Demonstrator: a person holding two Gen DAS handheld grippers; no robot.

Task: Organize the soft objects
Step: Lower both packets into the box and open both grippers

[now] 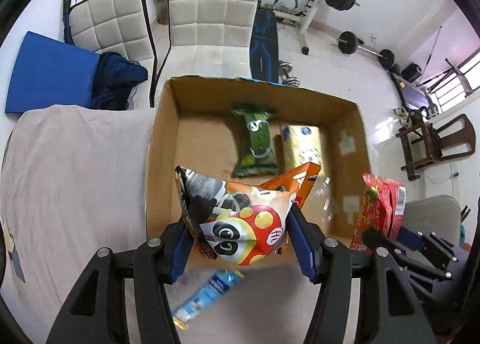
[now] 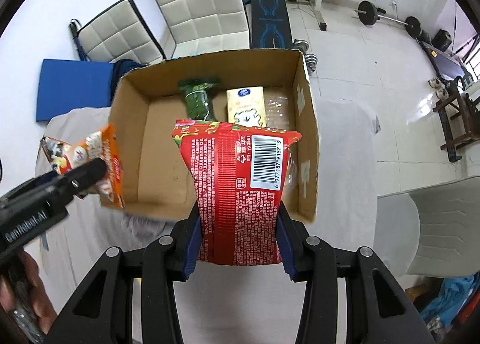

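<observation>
My left gripper (image 1: 240, 242) is shut on an orange snack bag (image 1: 240, 218) with a cartoon mushroom, held above the near edge of the open cardboard box (image 1: 163, 146). My right gripper (image 2: 238, 237) is shut on a red packet (image 2: 240, 188) with a barcode, also over the box (image 2: 309, 140). Inside the box lie a green packet (image 1: 255, 143) and a pale yellow tissue pack (image 1: 303, 146). The right wrist view shows the green packet (image 2: 199, 101), the yellow pack (image 2: 246, 107) and clear wrap (image 2: 277, 110). The orange bag (image 2: 90, 158) and left gripper (image 2: 90, 176) appear at left there.
A light blue packet (image 1: 207, 293) lies on the grey-clothed table (image 1: 75, 179) below my left gripper. Two padded white chairs (image 1: 210, 13) stand behind the box, with a blue mat (image 1: 48, 73), a weight bench (image 2: 270, 19) and barbells beyond. A grey chair (image 2: 435, 224) stands at right.
</observation>
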